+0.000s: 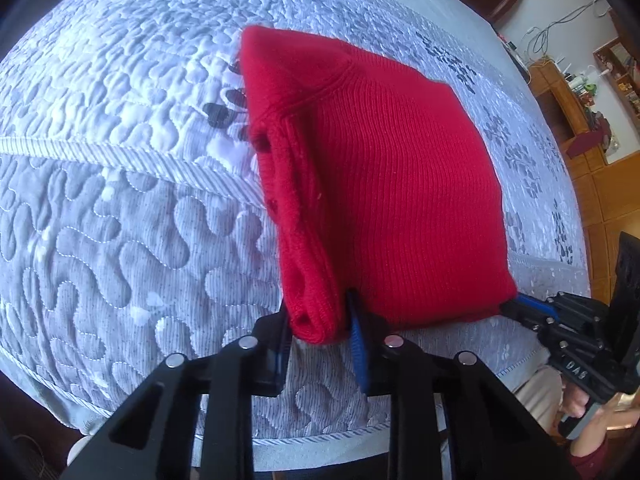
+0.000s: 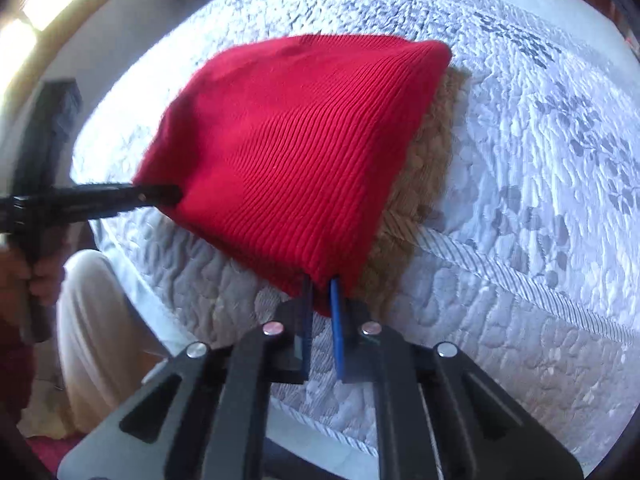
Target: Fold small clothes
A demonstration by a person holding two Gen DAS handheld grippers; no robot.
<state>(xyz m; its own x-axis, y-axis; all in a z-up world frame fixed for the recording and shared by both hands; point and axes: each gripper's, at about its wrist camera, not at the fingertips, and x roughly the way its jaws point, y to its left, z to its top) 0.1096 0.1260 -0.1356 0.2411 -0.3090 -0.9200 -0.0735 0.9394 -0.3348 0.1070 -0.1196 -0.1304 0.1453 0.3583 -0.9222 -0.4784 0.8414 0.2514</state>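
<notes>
Quilted bed (image 1: 120,200), wood shelves (image 1: 568,96), bright window (image 2: 24,20).

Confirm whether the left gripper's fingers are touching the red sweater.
Touching. The left wrist view shows the left gripper with both fingers clamped on the folded near corner of the red sweater.

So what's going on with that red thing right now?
A person is folding a red knit garment on a quilted bedspread, one handheld tool in each hand. The left claw is shut on its near left corner and the right claw on the near right corner. The garment already looks folded into a compact stack. A brown fuzzy item pokes out beneath it.
</notes>
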